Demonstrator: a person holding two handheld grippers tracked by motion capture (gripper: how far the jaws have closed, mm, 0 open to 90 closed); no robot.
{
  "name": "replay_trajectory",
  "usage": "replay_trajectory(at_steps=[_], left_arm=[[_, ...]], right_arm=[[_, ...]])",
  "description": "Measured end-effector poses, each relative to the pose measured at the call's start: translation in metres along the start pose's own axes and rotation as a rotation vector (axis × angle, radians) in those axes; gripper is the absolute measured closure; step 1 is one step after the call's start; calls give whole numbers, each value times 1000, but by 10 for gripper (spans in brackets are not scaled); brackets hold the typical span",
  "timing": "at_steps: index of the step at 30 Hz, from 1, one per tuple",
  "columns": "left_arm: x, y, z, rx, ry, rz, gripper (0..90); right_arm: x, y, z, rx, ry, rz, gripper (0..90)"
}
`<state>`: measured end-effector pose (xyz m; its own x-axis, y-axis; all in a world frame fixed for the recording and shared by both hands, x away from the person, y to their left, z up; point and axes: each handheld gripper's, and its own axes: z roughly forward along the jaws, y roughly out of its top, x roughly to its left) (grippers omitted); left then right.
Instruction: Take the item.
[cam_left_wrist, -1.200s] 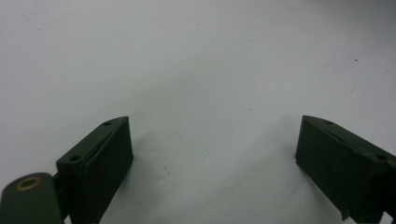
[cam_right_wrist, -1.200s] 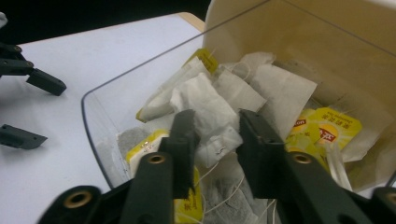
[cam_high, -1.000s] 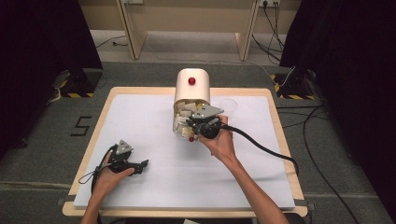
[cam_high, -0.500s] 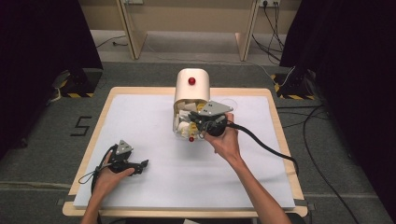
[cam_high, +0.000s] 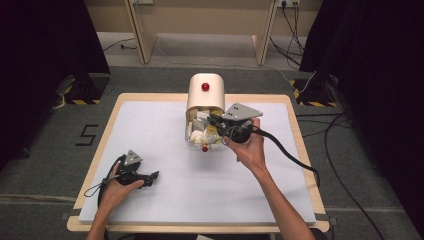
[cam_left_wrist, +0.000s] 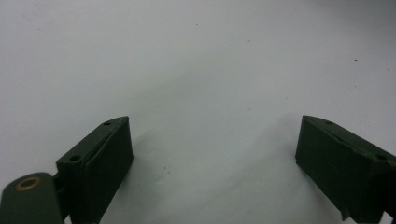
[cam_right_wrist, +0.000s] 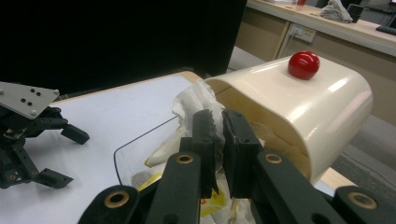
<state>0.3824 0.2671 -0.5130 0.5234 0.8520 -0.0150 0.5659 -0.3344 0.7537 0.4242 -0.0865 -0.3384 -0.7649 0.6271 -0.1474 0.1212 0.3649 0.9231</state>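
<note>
Currently right gripper (cam_right_wrist: 215, 122) clamps what looks like crumpled white paper (cam_right_wrist: 198, 100) at the mouth of the cream bin (cam_high: 205, 92), mid-table. Left gripper (cam_left_wrist: 212, 154) rests open, near table corner.

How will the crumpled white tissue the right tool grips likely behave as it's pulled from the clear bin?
Probably floppy: the crumpled tissue sags in loose folds above the right tool. Likely very light, being thin paper. It may tear or snag, since it sits wedged with other scraps under the cream lid of the clear bin.
</note>
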Motion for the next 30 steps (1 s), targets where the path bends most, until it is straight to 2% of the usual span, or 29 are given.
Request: replay_trajectory(at_steps=[8, 16, 30], left_arm=[[0, 0, 0, 1, 0, 2, 98], [0, 0, 0, 2, 1, 2, 98], [0, 0, 0, 0, 0, -1, 98]], right_arm=[[-6, 4, -20, -14, -22, -8, 843], [-21, 3, -40, -11, -66, 8, 842], [-56, -16, -41, 25, -150, 69, 842]])
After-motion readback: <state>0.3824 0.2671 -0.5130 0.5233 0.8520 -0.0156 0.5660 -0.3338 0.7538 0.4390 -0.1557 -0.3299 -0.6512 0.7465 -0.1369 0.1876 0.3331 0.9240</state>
